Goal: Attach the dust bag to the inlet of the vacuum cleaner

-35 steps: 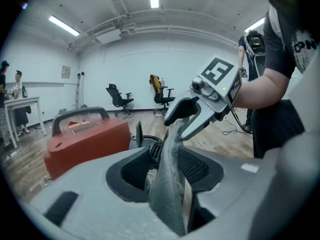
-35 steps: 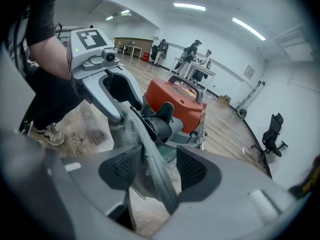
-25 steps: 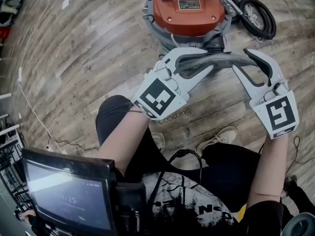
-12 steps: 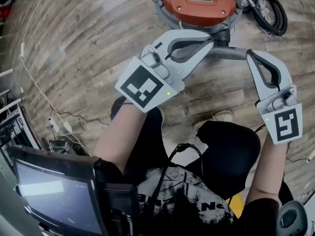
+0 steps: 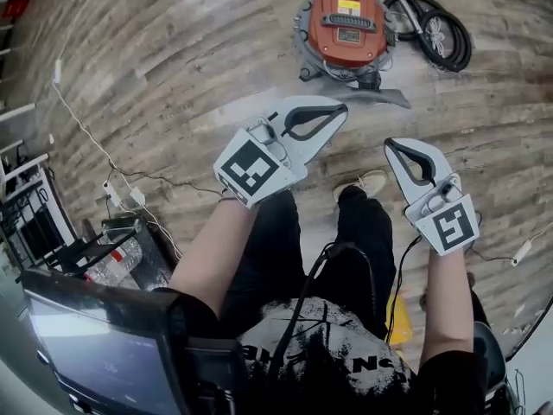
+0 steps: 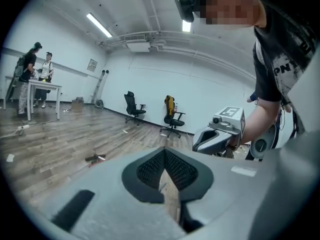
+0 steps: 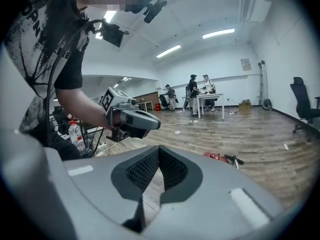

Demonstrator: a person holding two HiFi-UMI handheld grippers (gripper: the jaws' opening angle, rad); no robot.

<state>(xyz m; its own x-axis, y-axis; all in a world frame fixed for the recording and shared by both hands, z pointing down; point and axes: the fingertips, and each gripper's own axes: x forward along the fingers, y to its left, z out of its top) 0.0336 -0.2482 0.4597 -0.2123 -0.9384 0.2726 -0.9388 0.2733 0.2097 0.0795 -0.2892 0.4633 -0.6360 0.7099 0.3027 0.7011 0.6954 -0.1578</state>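
The orange-topped vacuum cleaner (image 5: 347,31) stands on the wooden floor at the top of the head view. A flat grey dust bag (image 5: 384,98) lies on the floor against its near side, by the inlet; the join itself is too small to make out. Both grippers hang high above the floor, well clear of the bag. My left gripper (image 5: 340,109) is shut with nothing in it, and its jaws (image 6: 165,153) meet tip to tip. My right gripper (image 5: 390,143) is also shut and empty (image 7: 159,149). Each gripper shows in the other's view: the right (image 6: 220,134) and the left (image 7: 131,116).
A coiled black hose (image 5: 442,31) lies right of the vacuum. Cables and a power strip (image 5: 121,195) run across the floor at left, near a water bottle (image 5: 117,268) and a monitor (image 5: 95,344). Office chairs (image 6: 134,110) and people at a table (image 6: 35,71) stand far off.
Both grippers have let go of the grey bag beside the vacuum, shut, and risen well above the floor. The head view has pulled back, so the vacuum looks smaller.
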